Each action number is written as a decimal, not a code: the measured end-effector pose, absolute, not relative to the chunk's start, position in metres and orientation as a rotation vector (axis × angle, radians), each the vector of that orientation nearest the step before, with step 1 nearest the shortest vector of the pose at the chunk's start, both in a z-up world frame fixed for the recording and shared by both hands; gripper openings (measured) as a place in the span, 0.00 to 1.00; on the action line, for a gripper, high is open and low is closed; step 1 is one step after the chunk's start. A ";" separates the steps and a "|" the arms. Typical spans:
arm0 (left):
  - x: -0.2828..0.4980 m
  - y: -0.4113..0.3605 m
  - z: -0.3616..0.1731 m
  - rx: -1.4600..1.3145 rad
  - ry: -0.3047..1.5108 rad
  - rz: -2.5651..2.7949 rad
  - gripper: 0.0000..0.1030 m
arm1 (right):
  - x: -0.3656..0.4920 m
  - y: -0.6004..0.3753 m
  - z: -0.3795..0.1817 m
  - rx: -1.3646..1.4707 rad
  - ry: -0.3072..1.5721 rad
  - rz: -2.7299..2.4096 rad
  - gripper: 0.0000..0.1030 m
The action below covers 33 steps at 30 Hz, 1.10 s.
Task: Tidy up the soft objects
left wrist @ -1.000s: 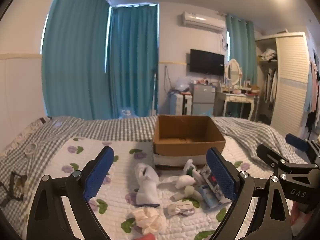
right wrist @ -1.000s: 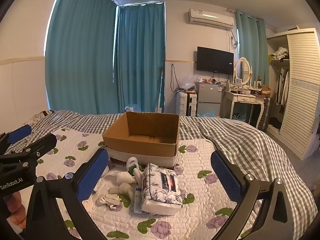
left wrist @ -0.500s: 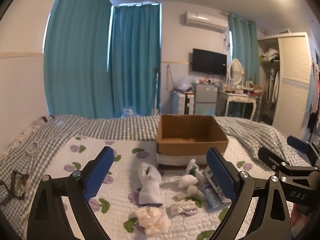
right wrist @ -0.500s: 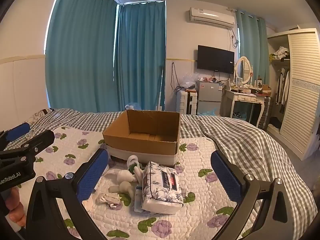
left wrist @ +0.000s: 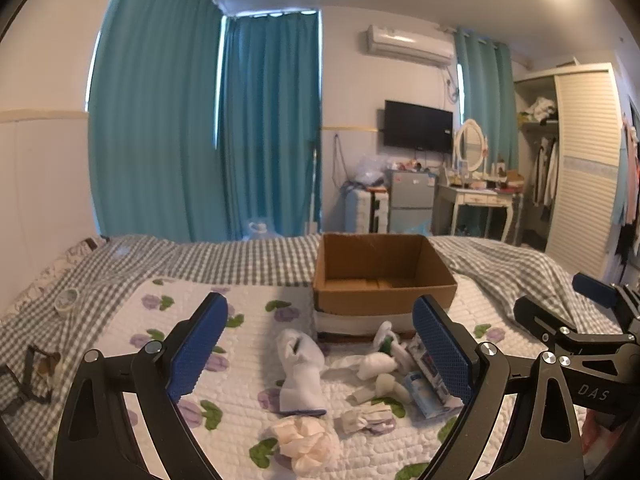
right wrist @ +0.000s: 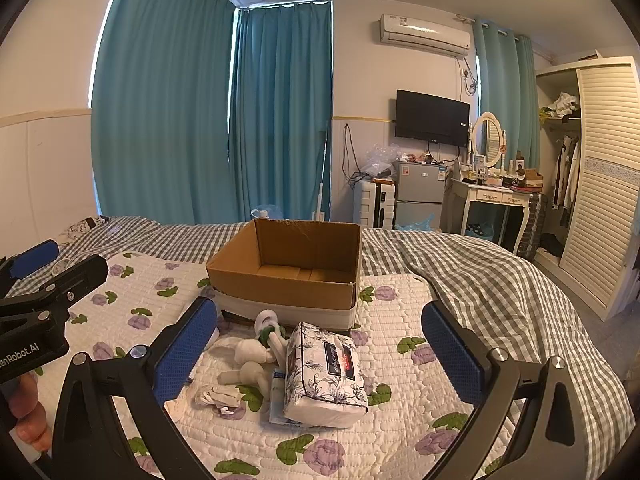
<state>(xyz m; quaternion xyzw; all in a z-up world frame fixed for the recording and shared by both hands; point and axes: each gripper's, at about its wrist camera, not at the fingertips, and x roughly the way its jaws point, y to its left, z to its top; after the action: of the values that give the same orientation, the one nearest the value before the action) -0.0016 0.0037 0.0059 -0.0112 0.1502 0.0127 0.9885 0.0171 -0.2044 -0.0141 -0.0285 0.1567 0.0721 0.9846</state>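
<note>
Two spread claws above a cluttered bed

Left claw [left wrist: 320, 344] and right claw [right wrist: 320, 344] gape empty; tissue pack [right wrist: 325, 372] lies lower centre, below the cardboard box [right wrist: 286, 264].

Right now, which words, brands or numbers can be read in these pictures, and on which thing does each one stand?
"DAS": on the body of the right claw, read in the left wrist view.
"enRobot.AI", cut at the picture's edge: on the body of the left claw, read in the right wrist view.
Tissue pack: dark label, print too small to read.
Air conditioner: small mark, too blurred to read.
</note>
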 end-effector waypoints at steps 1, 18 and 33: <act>-0.002 0.003 0.005 -0.021 0.300 0.025 0.93 | 0.017 -0.204 -0.014 -0.057 0.315 0.145 1.00; 0.000 0.005 0.007 -0.021 0.301 0.031 0.93 | 0.017 -0.204 -0.016 -0.059 0.317 0.146 1.00; 0.000 0.009 0.007 -0.020 0.301 0.039 0.93 | 0.018 -0.203 -0.019 -0.061 0.319 0.147 1.00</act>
<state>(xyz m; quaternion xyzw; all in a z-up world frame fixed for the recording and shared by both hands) 0.0001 0.0089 0.0075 -0.0100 0.1499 0.0192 0.9885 0.0175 -0.2026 -0.0185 -0.0303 0.1586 0.0731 0.9842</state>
